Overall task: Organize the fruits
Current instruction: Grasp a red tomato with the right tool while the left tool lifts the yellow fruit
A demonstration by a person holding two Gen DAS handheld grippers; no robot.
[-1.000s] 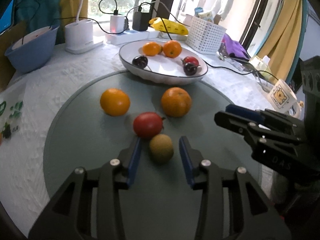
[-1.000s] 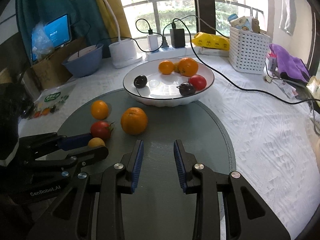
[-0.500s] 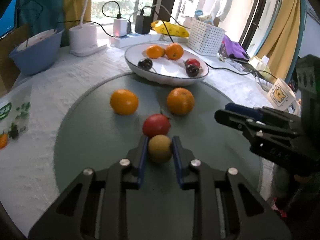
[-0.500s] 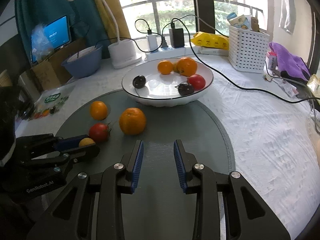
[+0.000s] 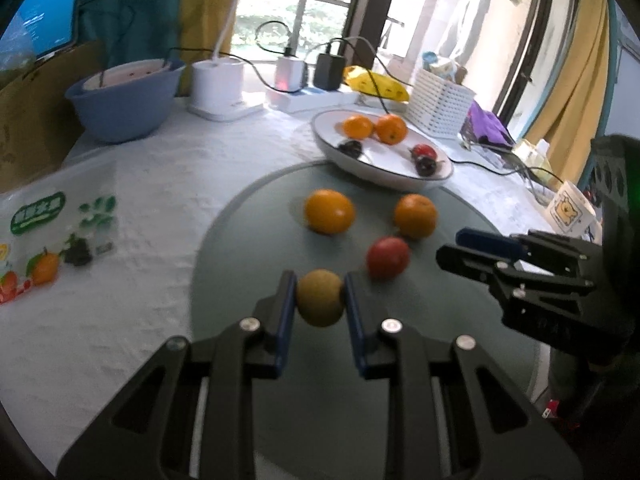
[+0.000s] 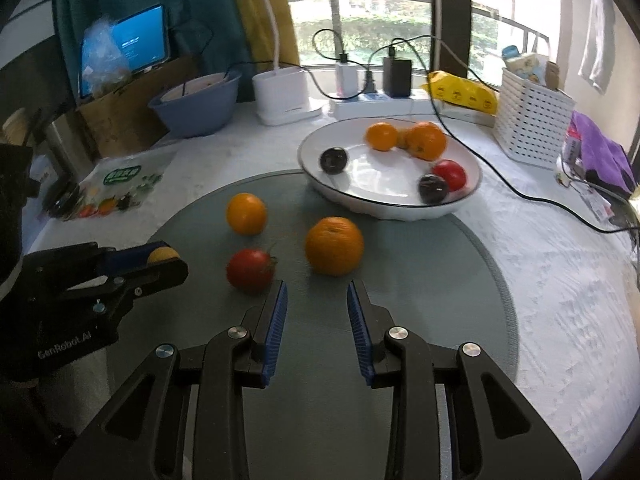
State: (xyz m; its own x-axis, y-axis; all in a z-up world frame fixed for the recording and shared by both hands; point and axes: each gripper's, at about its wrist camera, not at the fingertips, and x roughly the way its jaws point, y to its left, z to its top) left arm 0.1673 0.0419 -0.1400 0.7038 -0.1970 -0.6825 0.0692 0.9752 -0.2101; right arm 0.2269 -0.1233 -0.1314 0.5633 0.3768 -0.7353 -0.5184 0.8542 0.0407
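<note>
Your left gripper [image 5: 320, 298] is clamped tight on the kiwi [image 5: 320, 298], both blue pads pressing its sides, above the grey mat [image 5: 248, 240]. The fruit is small, round and brownish-green, slightly blurred. Your right gripper [image 6: 316, 300] holds nothing, its jaws narrowly apart just beside the tomato [image 6: 250, 270].

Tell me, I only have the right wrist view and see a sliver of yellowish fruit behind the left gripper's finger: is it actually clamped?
Observer: Yes. The left wrist view shows both pads of the left gripper pressing the sides of a round brownish fruit.
Operator: Anything off to my right that I can't see?
Observer: A white mug with a bear print stands near the table edge, beyond the right gripper.
</note>
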